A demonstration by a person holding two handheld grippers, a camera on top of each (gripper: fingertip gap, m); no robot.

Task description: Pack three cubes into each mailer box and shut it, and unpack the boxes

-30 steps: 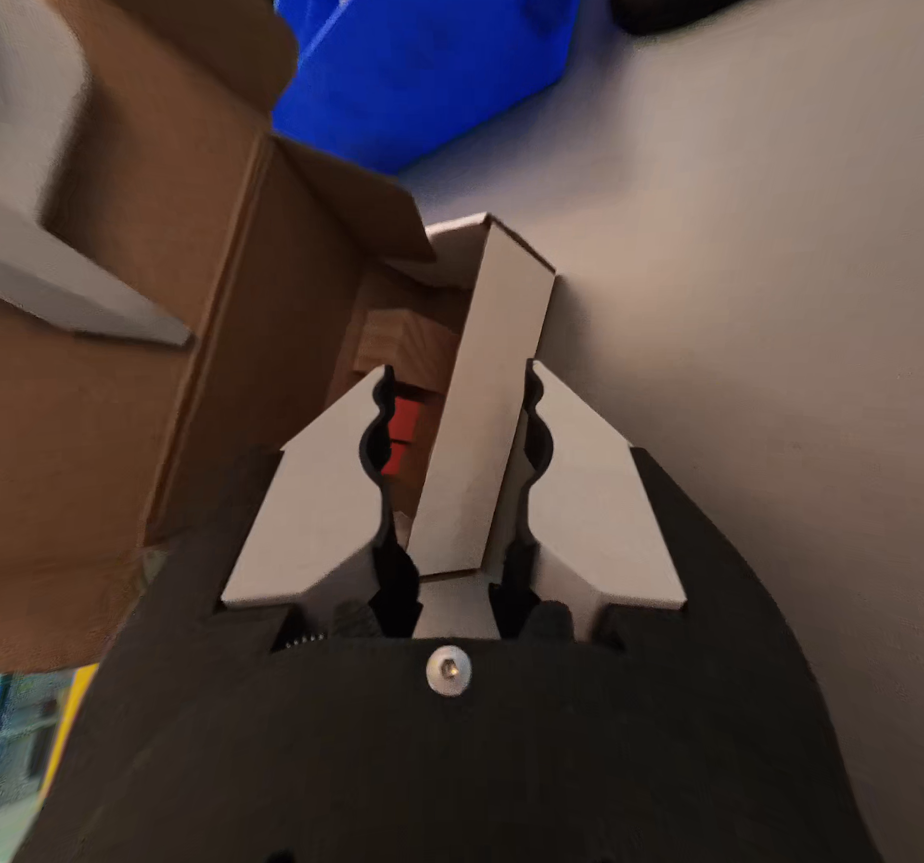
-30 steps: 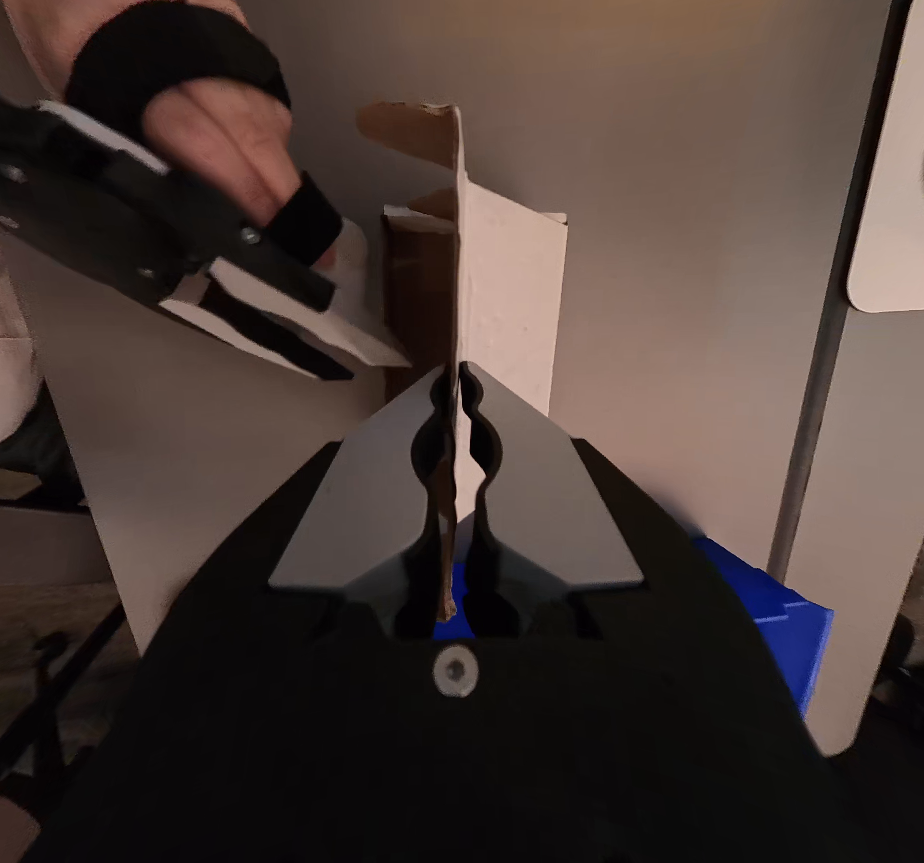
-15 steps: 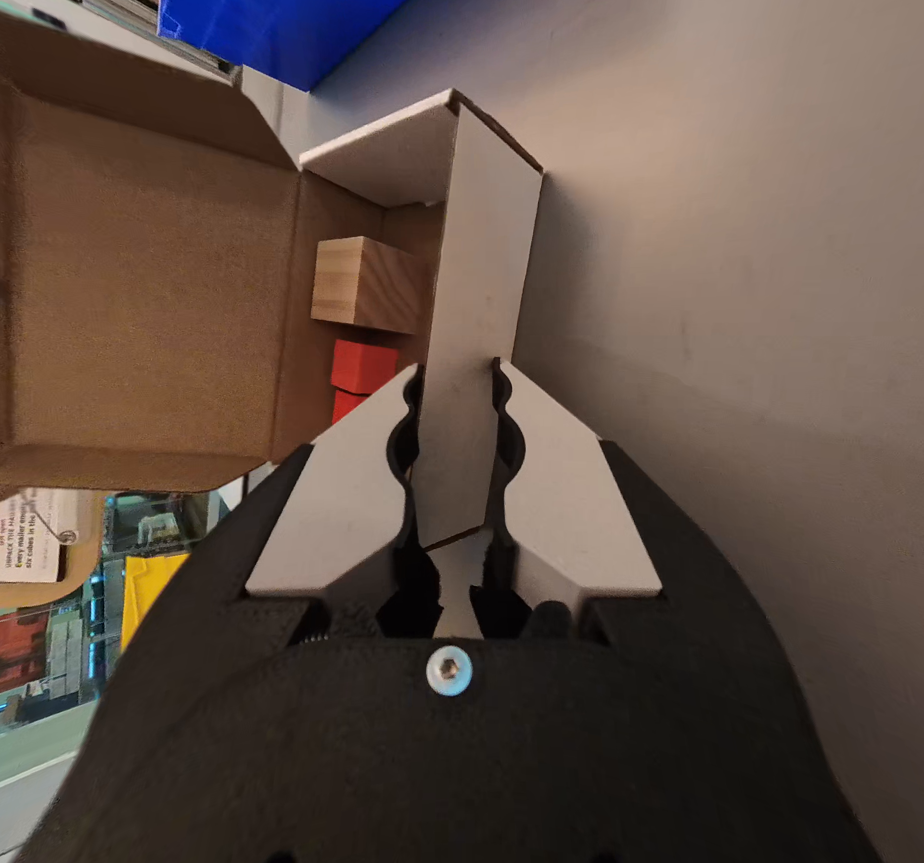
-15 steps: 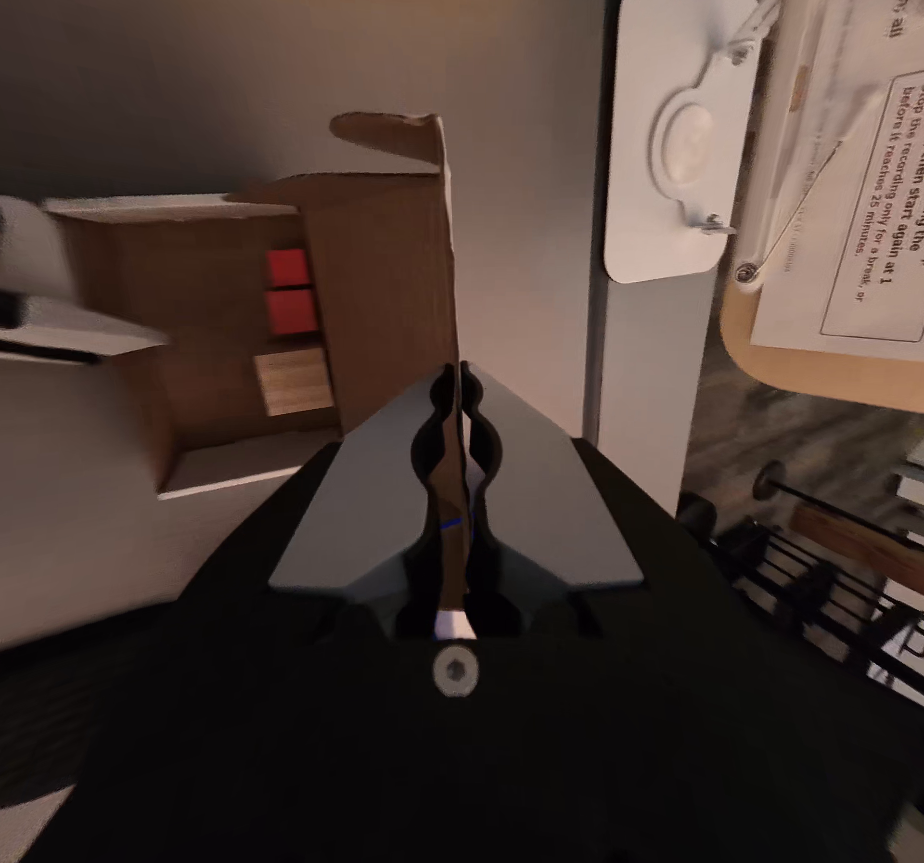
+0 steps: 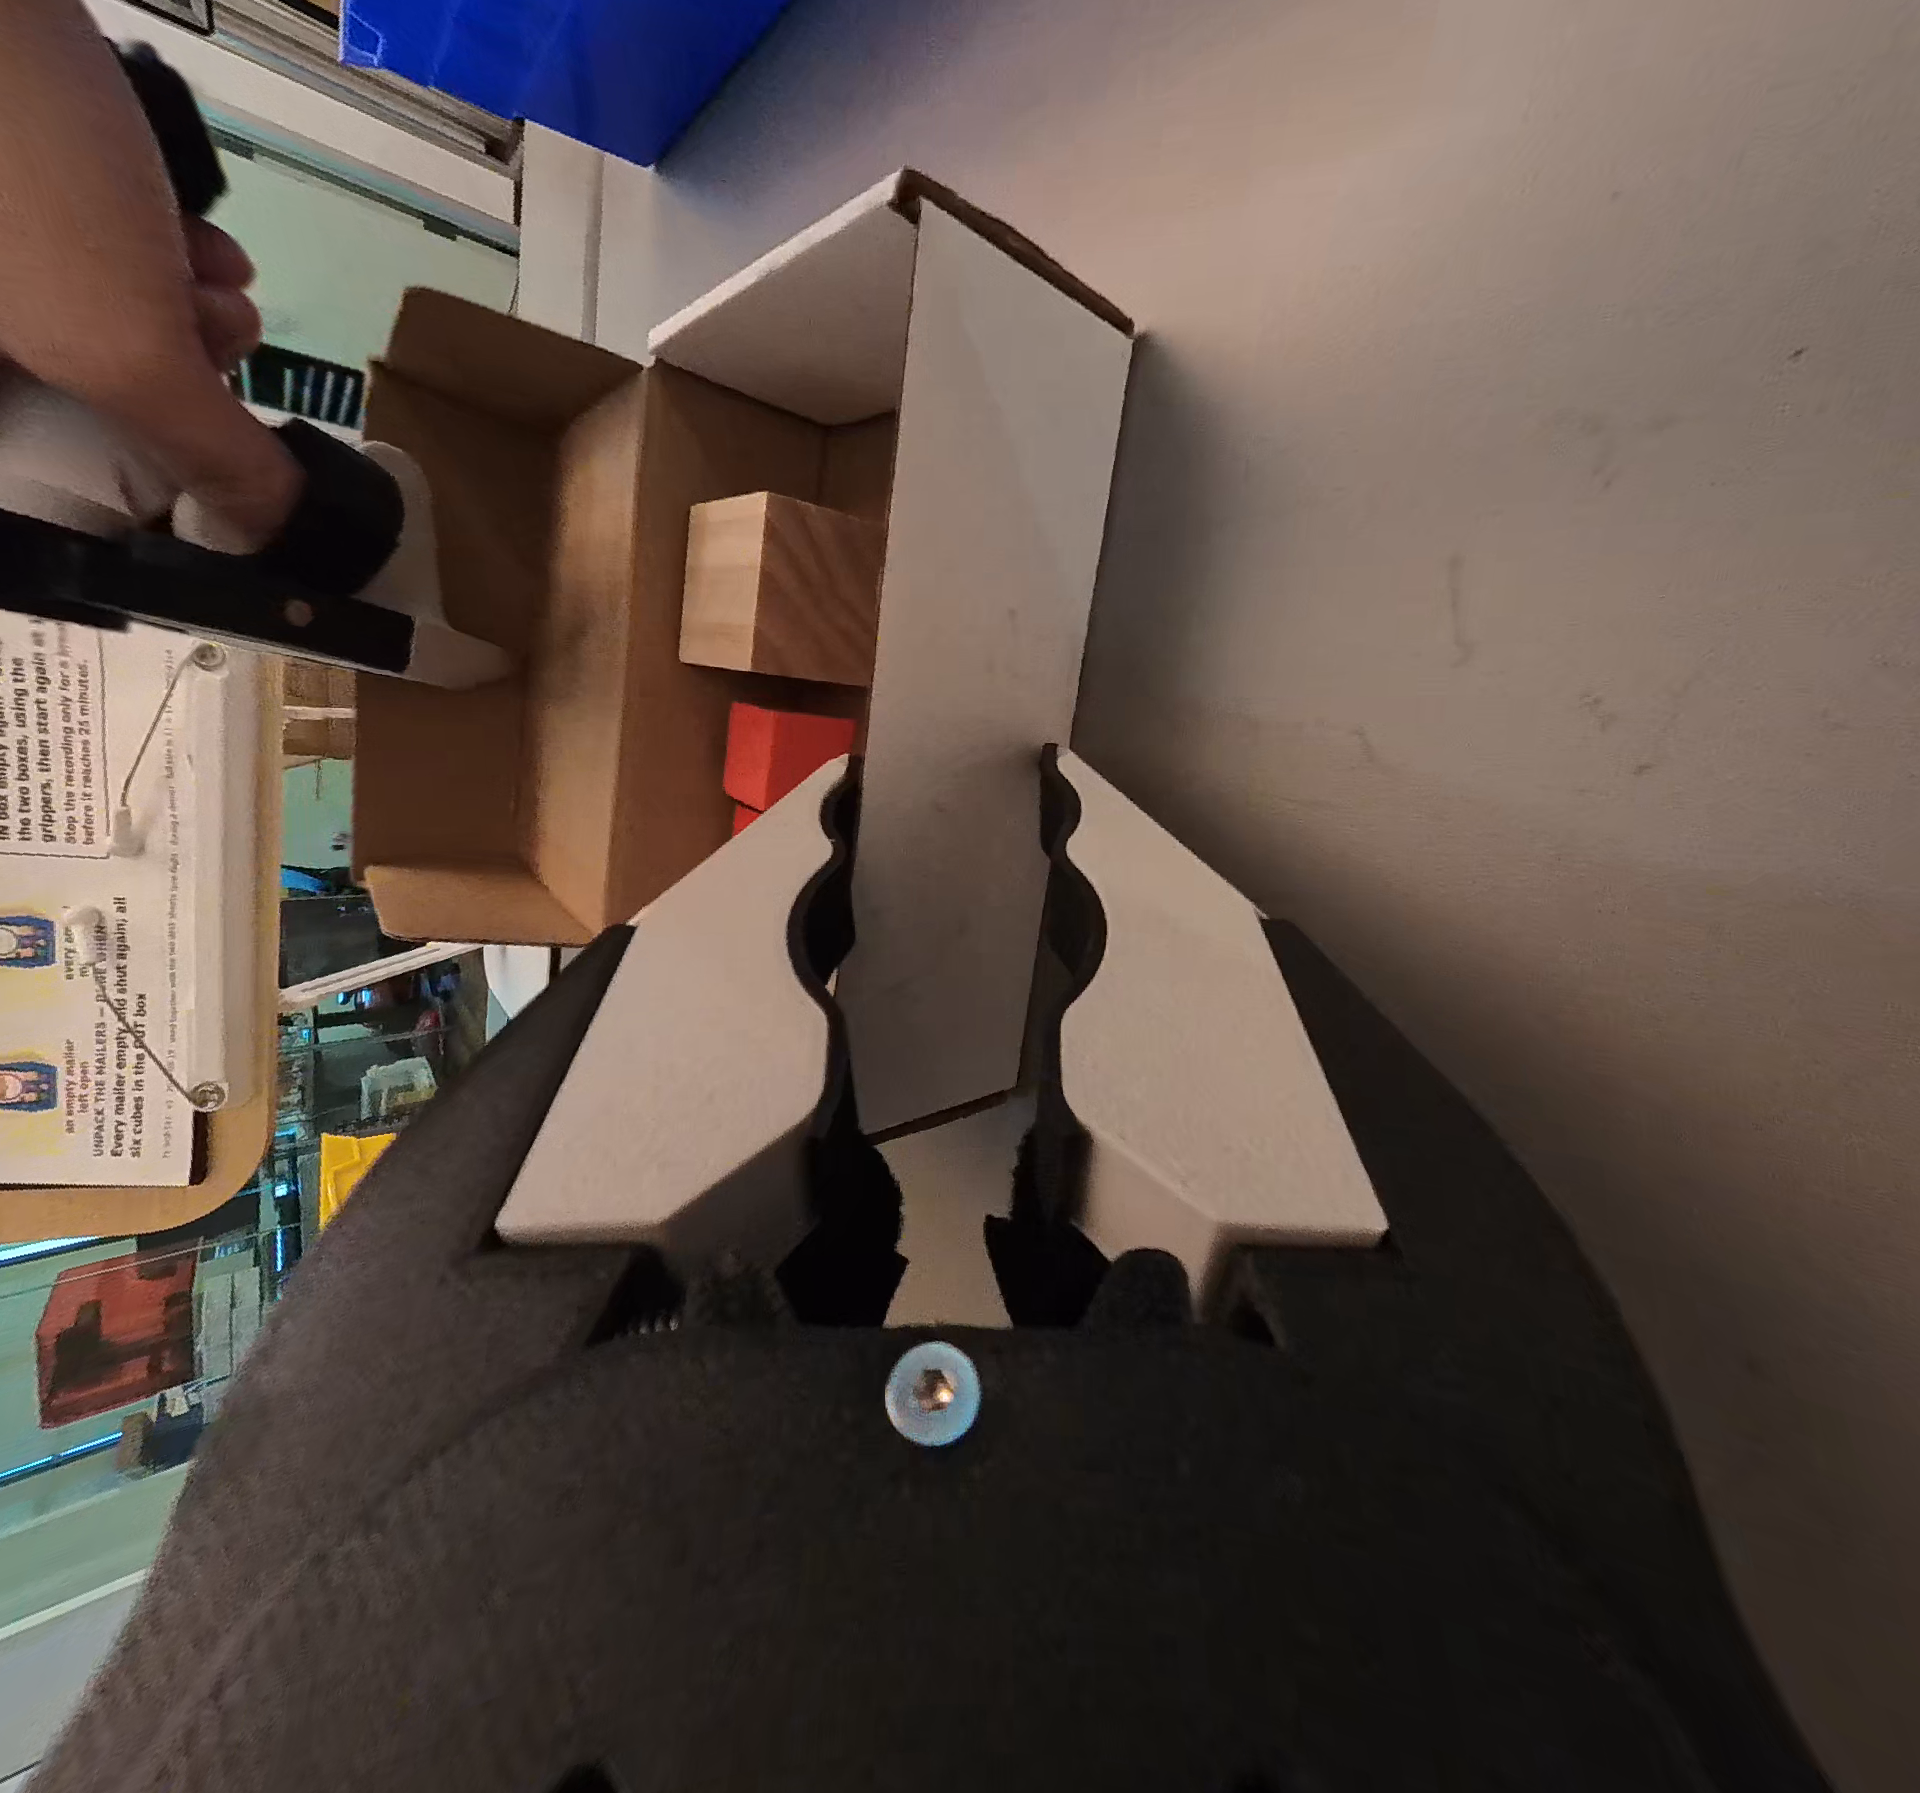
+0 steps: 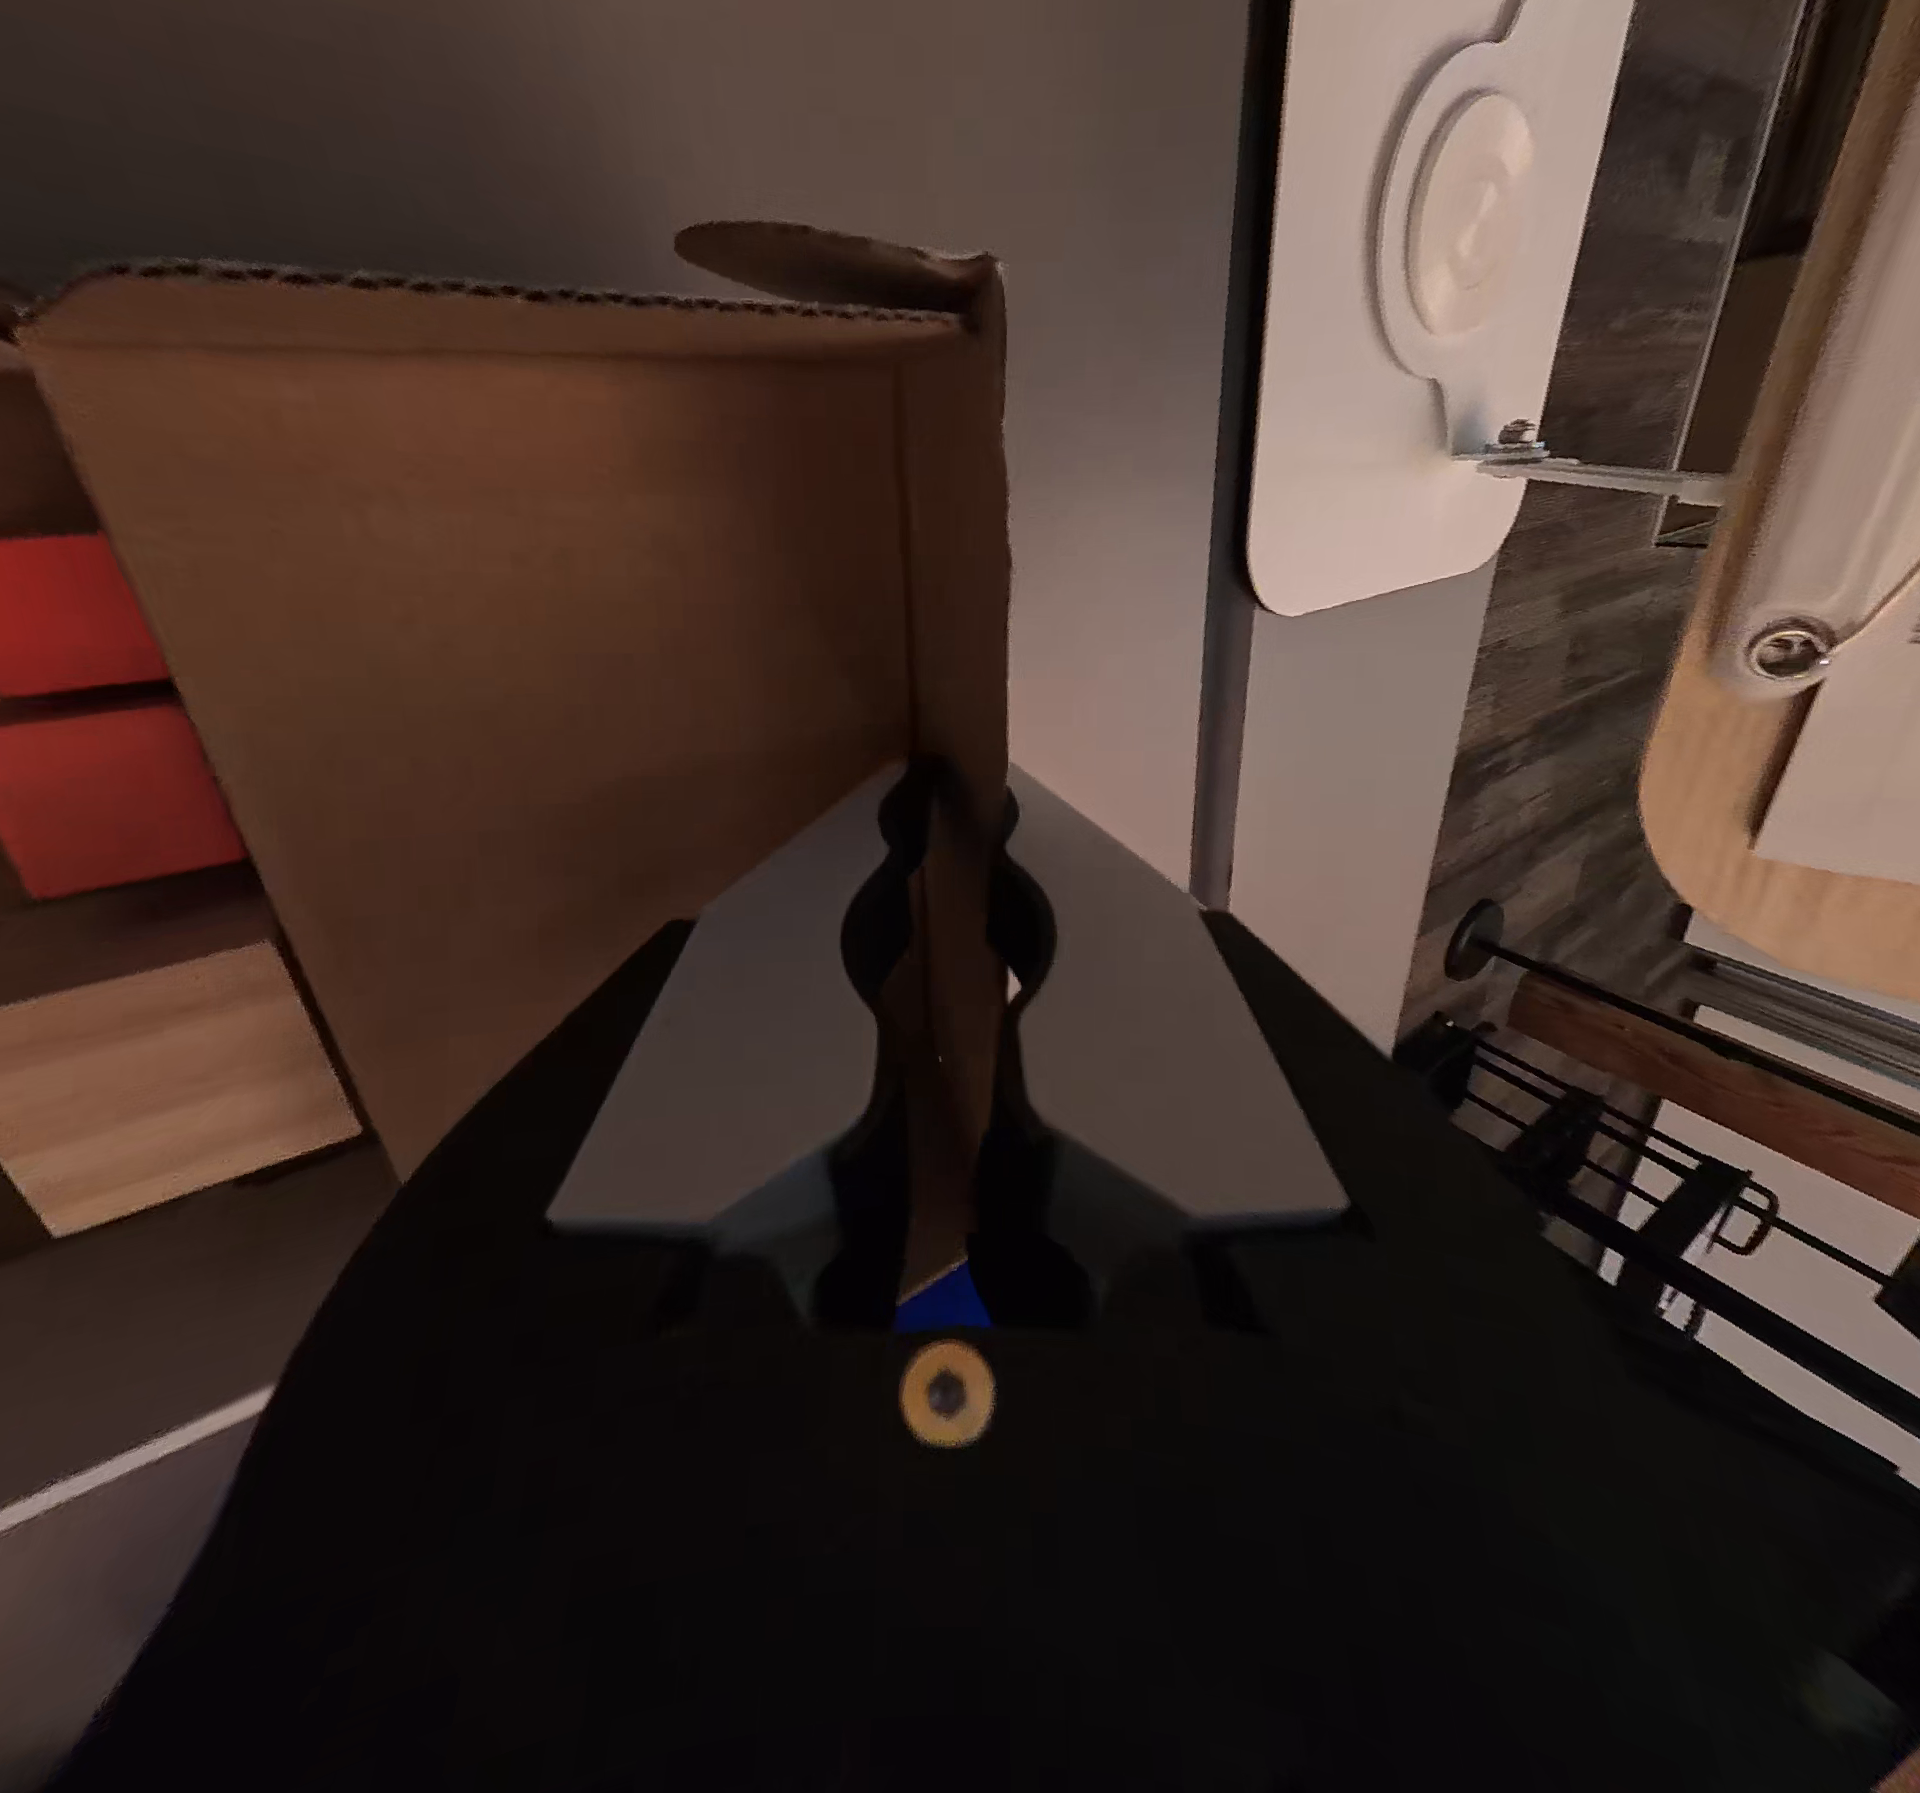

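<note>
Mailer box now swung fully open toward left wrist view since a second ago. Left gripper pinches white front wall. Right gripper pinches brown lid flap, lid folded back. Inside: wooden cube, two red cubes stacked beside it. Box rests on grey table. Reads as unpacking step: contents exposed, cubes not yet out.

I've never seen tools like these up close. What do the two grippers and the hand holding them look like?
Each gripper has a broad matte black body with one round screw at its middle. The left gripper has two pale wedge-shaped fingers with wavy black inner pads. The right gripper has the same shape, though its fingers look grey in shadow. The hand wears black straps around a finger and the wrist.
</note>
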